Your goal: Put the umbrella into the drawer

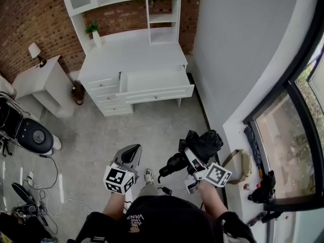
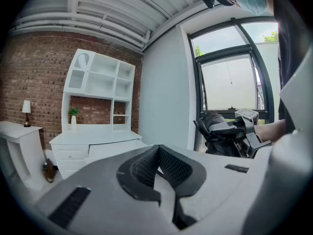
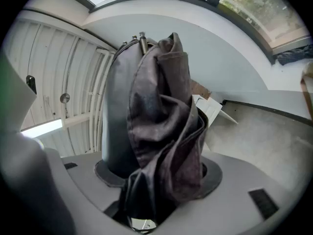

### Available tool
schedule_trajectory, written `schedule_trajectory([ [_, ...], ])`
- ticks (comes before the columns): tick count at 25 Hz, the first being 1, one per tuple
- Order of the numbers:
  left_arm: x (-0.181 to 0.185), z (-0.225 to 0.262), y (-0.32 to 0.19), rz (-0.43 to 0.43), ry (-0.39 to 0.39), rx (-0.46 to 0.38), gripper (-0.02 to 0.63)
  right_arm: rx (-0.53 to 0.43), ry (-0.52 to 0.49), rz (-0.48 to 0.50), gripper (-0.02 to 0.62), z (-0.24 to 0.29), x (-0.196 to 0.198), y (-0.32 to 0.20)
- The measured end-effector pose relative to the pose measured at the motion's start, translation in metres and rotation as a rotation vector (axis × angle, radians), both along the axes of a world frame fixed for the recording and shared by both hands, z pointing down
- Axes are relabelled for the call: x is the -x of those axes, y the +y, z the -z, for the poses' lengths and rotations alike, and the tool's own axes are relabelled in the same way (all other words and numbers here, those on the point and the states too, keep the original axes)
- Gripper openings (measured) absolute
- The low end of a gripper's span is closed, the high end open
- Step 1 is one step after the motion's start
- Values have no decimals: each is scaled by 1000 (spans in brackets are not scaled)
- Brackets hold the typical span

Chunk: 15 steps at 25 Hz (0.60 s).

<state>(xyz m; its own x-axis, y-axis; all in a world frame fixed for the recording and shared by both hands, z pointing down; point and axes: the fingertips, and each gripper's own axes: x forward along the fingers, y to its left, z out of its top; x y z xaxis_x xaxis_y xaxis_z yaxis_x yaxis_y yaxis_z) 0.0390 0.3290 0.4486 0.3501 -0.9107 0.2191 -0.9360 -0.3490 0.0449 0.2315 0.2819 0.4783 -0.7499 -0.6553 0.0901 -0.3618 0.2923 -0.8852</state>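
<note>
A black folded umbrella (image 1: 203,142) sits crosswise in my right gripper (image 1: 191,152), which is shut on it at waist height. In the right gripper view its crumpled fabric (image 3: 164,126) fills the space between the jaws and hides the right one. My left gripper (image 1: 132,151) hangs beside it with its pads together and nothing between them (image 2: 157,153). The left gripper view also catches the umbrella (image 2: 215,126) off to the right. The white desk (image 1: 136,54) stands ahead against the brick wall, with its wide drawer (image 1: 157,82) pulled out; the same drawer (image 2: 113,148) shows in the left gripper view.
A white side cabinet (image 1: 40,80) with a small lamp (image 1: 34,51) stands left of the desk. A black round machine (image 1: 30,133) and cables (image 1: 48,199) lie on the floor at left. On the right run a grey wall and a window sill holding a bag (image 1: 244,166).
</note>
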Motion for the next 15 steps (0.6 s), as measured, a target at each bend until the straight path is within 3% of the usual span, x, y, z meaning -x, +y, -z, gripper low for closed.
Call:
schedule_trajectory([
  [15, -30, -13, 36, 21, 2, 25, 6, -2, 30, 29, 265, -5, -24, 22],
])
